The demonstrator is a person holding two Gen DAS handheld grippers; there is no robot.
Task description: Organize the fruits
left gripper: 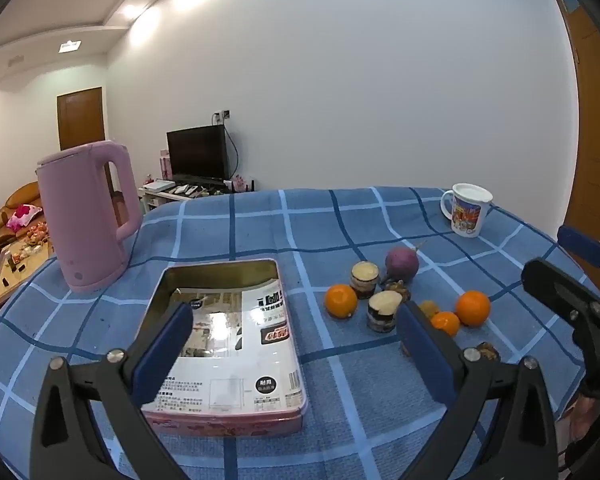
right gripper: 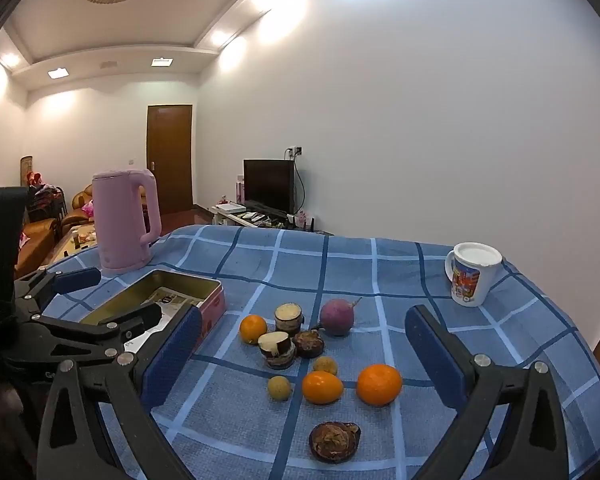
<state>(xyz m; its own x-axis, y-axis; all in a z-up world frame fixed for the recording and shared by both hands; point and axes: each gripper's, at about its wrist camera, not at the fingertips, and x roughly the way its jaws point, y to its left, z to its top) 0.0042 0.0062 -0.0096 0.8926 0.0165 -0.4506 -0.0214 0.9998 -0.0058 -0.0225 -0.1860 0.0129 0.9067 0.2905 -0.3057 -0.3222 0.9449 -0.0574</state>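
Loose fruit lies on the blue checked tablecloth (right gripper: 380,272): three oranges (right gripper: 379,384) (right gripper: 322,387) (right gripper: 253,328), a purple round fruit (right gripper: 337,317), two cut dark-skinned pieces (right gripper: 277,349) (right gripper: 288,317), two small yellow-brown fruits (right gripper: 279,388) and an opened dark husk (right gripper: 334,441). An open pink tin (left gripper: 224,344) with printed paper inside sits left of the fruit. My left gripper (left gripper: 294,340) is open and empty, above the tin's right side. My right gripper (right gripper: 302,344) is open and empty, just above and before the fruit.
A pink kettle (left gripper: 86,216) stands at the table's back left. A white printed mug (left gripper: 466,210) stands at the back right near the table edge. Beyond the table are a TV (left gripper: 198,158), a sofa and a wooden door.
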